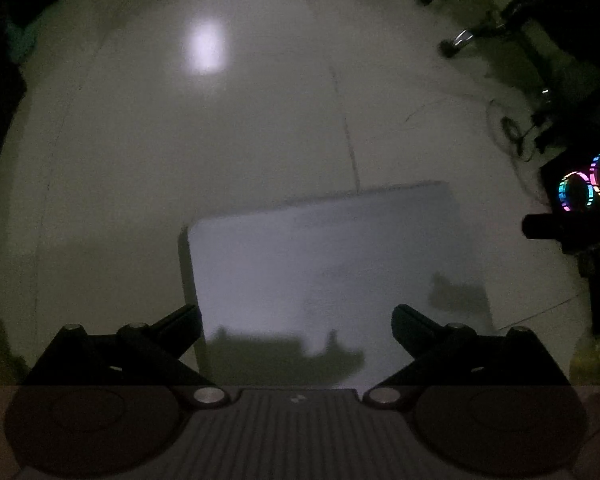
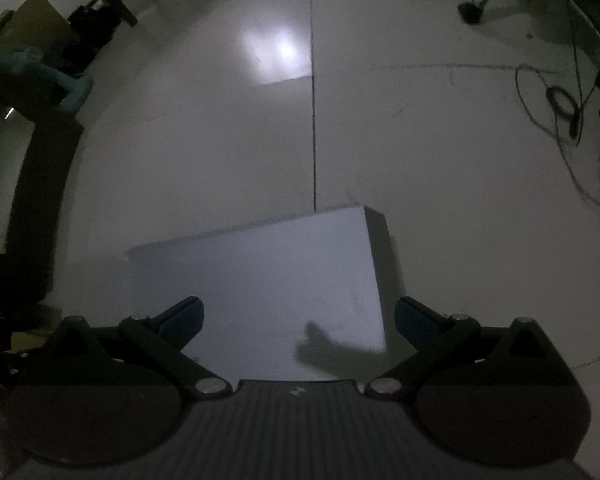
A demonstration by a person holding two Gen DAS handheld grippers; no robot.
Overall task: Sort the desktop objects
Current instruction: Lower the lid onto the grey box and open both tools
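The room is dim. A white table top [image 1: 320, 264] fills the lower middle of the left wrist view, seen from above, with the pale floor beyond it. It also shows in the right wrist view [image 2: 260, 280]. No desktop objects show on the visible part, only shadows. My left gripper [image 1: 296, 320] is open and empty above the table's near part. My right gripper [image 2: 298, 314] is open and empty above the table as well.
The tiled floor [image 2: 380, 120] lies beyond the table. Office chair bases [image 1: 460, 40] and cables [image 2: 560, 104] are at the right. A computer case with glowing coloured fans [image 1: 588, 184] stands at the right. Dark furniture [image 2: 40, 184] and a teal cloth [image 2: 72, 88] are at the left.
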